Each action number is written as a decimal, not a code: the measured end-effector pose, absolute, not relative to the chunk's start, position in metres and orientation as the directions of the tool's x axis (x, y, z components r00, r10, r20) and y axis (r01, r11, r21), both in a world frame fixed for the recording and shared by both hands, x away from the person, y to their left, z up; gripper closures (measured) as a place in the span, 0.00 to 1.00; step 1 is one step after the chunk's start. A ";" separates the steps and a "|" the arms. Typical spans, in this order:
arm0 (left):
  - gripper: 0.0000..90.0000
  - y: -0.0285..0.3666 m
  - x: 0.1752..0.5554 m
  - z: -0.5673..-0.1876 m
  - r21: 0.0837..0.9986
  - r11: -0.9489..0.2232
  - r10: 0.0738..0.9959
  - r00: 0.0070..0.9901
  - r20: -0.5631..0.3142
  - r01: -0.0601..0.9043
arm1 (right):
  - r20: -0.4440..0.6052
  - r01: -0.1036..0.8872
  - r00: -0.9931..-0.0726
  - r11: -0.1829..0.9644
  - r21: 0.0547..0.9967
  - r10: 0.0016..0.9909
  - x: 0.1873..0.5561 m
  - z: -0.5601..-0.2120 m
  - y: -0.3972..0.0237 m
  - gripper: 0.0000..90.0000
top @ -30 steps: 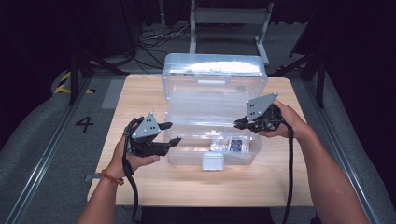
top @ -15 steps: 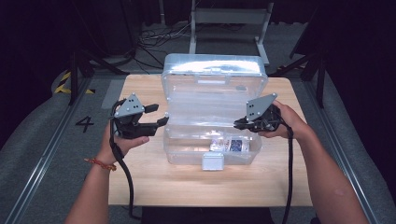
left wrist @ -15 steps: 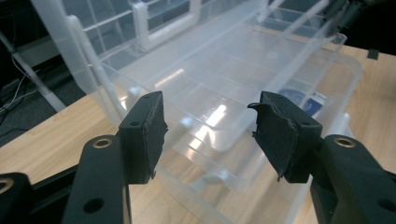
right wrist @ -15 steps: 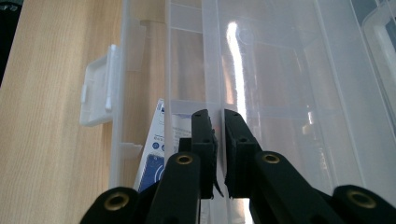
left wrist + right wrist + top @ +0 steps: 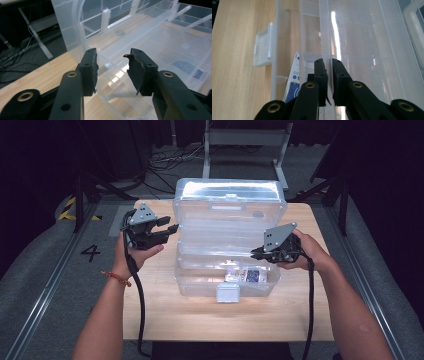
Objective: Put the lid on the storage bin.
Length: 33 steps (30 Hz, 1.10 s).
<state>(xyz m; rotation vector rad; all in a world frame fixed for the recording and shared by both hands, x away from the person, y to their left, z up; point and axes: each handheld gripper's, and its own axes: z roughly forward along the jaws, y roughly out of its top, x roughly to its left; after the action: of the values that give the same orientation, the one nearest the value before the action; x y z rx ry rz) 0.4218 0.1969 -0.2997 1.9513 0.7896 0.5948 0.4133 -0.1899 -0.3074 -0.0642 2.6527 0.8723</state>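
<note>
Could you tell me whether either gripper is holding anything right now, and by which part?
The right gripper is shut on a thin inner wall of the clear plastic box. The left gripper holds nothing.

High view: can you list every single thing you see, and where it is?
Storage box: one, clear plastic, middle of table, open.
Lid: one, clear, standing up at the box's far side.
Latch: one, whitish, front wall of box.
Packets: white and blue, inside the box, front right; count unclear.
Table: one, light wood.
Number 4: one, black, on grey floor at left.
Left gripper: one, black, jaws apart with nothing between them, beside the box's left edge.
Right gripper: one, black, shut on a clear inner wall of the box.
</note>
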 end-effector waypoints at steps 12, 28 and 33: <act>0.92 0.202 0.431 -0.307 0.897 -0.331 0.742 0.668 0.055 0.294 | -0.357 -0.160 -0.932 0.808 0.567 0.067 0.401 -0.317 -0.192 0.93; 0.93 0.205 0.415 -0.315 0.884 -0.375 0.712 0.697 0.084 0.277 | -0.371 -0.138 -0.920 0.777 0.614 0.130 0.385 -0.322 -0.214 0.91; 0.96 0.208 0.410 -0.321 0.881 -0.388 0.696 0.713 0.087 0.272 | -0.376 -0.124 -0.911 0.758 0.641 0.169 0.376 -0.322 -0.229 0.93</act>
<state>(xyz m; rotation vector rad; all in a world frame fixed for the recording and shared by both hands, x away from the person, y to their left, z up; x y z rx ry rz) 0.4097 0.2085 -0.3206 1.9684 0.7424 0.5628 0.3765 -0.2294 -0.3223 0.0338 2.5392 0.9672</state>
